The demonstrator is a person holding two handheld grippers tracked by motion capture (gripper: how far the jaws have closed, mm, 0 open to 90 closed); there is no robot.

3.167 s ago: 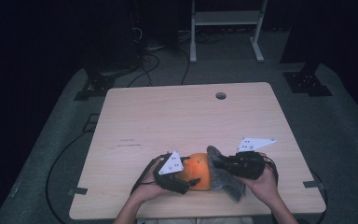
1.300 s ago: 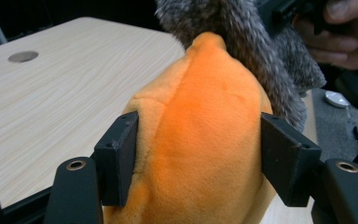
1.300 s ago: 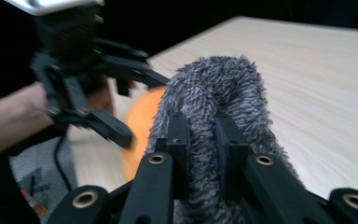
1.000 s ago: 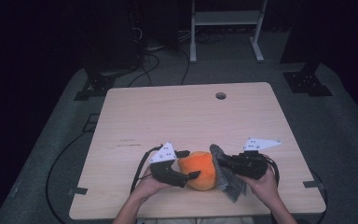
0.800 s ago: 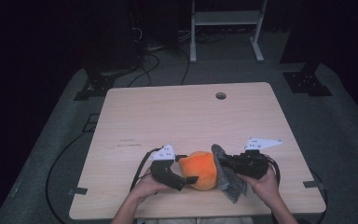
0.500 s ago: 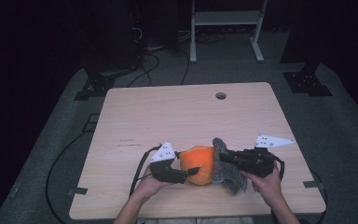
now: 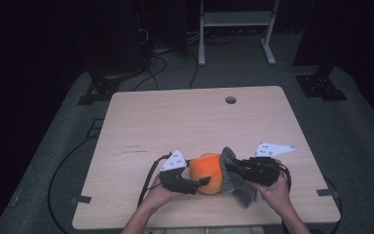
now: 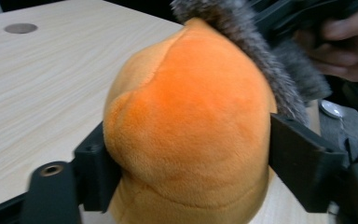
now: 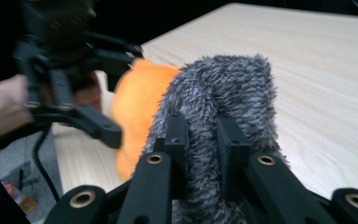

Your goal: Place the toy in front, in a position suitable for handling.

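An orange plush toy (image 7: pixel 207 173) with a grey furry part (image 7: pixel 234 178) lies near the table's front edge, between the two hands. My left gripper (image 7: pixel 199 176) holds the orange body (image 8: pixel 186 126) from the left, one jaw pressed on each side (image 8: pixel 186 154). Its jaws have just been opening, with the plush still between them. My right gripper (image 7: pixel 231 168) comes in from the right. It is shut on a fold of the grey fur (image 9: pixel 223 88), which bulges up between and over its pads (image 9: pixel 201 135). The orange body (image 9: pixel 135 102) lies just beyond.
The light wooden table (image 7: pixel 185 122) has a round cable hole (image 7: pixel 231 100) near its far edge. A white metal stand (image 7: pixel 233 19) is on the dark floor behind. Black cables (image 7: pixel 68 165) trail off the table's left side.
Both hands and the plush have stayed almost in place at the front edge. The plush has rocked slightly between the grippers.
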